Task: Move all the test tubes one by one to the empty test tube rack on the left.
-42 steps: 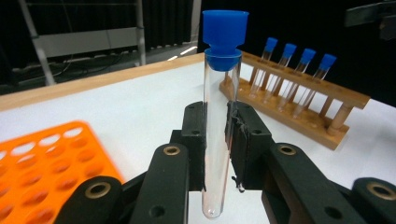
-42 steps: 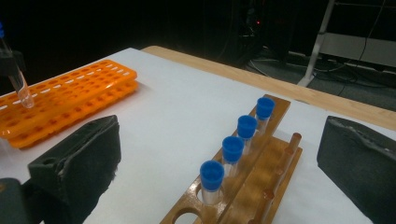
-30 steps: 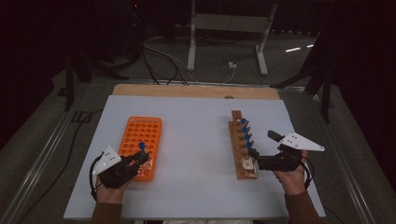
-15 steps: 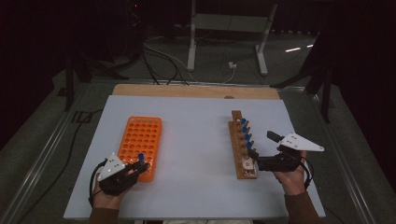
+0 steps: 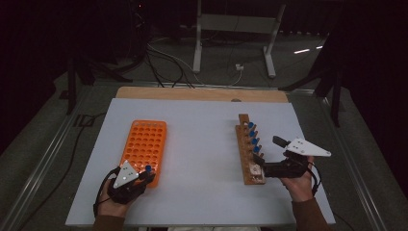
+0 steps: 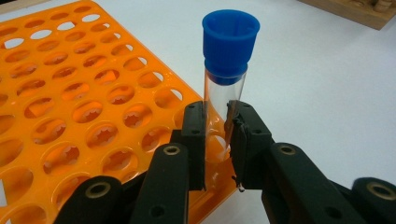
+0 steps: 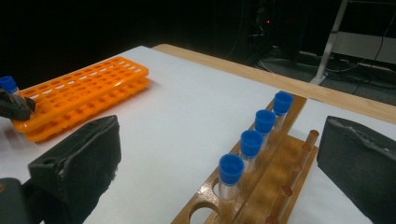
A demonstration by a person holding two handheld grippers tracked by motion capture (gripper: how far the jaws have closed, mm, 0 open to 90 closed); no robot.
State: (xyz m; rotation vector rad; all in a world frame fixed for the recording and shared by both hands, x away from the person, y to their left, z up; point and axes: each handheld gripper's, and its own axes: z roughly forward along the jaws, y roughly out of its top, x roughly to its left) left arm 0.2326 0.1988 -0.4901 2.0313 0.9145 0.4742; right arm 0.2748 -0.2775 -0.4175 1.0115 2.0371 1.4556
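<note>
Left claw (image 6: 215, 140) clamped on the blue-capped tube (image 6: 227, 70), upright at the near corner of the orange rack (image 6: 70, 116). We'd keep it vertical, centre it over the corner hole, lower gently. Right claw (image 7: 219, 163) apart, straddling the wooden rack (image 7: 261, 186) on the desk (image 5: 202, 144).

table (image 5: 202, 144): white top | on it: orange rack (image 5: 146, 144); wooden rack (image 5: 248, 154)

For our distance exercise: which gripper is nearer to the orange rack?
Left. The left gripper holds a blue-capped tube at the orange rack near corner; the right gripper sits across the table by the wooden rack.
</note>
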